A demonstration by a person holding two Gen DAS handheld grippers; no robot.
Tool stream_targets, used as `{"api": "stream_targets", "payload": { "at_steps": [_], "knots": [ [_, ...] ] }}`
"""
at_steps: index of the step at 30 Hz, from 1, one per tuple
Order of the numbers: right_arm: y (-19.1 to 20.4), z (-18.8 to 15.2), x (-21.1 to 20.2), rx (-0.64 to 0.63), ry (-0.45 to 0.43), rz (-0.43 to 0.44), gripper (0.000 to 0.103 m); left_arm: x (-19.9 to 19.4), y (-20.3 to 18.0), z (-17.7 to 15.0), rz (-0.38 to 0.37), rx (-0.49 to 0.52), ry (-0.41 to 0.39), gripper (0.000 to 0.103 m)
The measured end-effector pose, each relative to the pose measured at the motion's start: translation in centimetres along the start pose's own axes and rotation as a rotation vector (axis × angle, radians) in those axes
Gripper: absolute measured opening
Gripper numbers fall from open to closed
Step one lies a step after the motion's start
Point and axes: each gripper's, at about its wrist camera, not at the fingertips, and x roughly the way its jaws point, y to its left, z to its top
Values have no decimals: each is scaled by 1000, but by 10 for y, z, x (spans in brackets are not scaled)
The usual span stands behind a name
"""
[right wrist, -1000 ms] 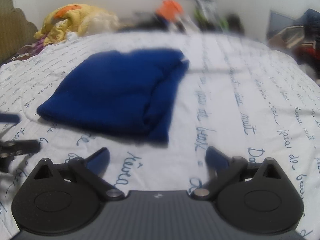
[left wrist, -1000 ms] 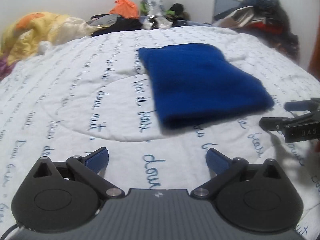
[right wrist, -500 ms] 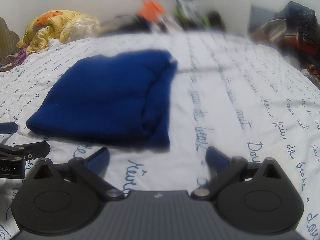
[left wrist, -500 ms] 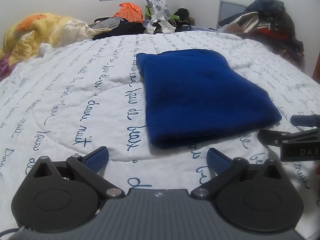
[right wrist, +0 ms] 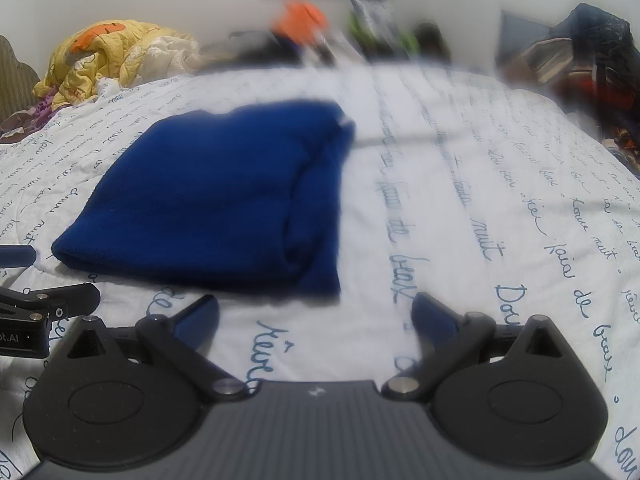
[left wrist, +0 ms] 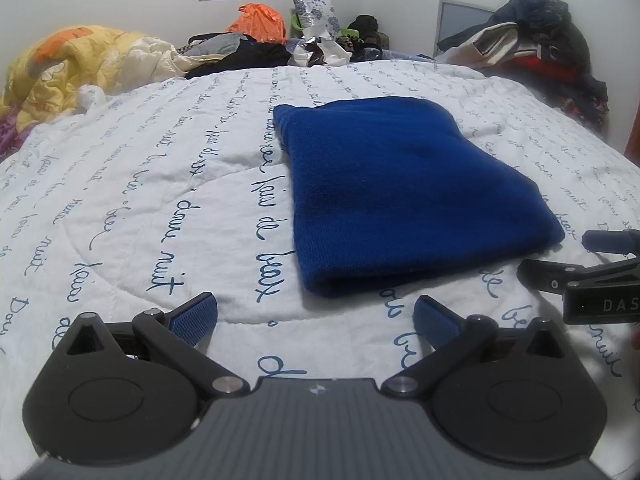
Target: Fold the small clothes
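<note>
Blue knit cloth (left wrist: 404, 196) is seen folded flat on the quilt (left wrist: 140, 200), its thick fold edge turned toward both cameras. The left gripper (left wrist: 315, 316) is held just short of that edge, fingers spread wide with nothing between them. The right gripper (right wrist: 316, 314) is likewise wide open and empty, close to the cloth's near right corner. Both pairs of fingertips are apart from the cloth.

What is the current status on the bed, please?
Left gripper and right gripper open, empty, short of the cloth. Blue garment folded flat on white quilt. Nothing in the way.
</note>
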Motion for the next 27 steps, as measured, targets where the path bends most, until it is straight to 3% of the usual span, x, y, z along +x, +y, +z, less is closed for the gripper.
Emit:
{"api": "stream_targets", "payload": {
  "at_steps": [27],
  "knots": [
    [3, 0, -1, 7, -1, -15, 103, -1, 6, -1, 12, -12, -3, 103]
  ]
}}
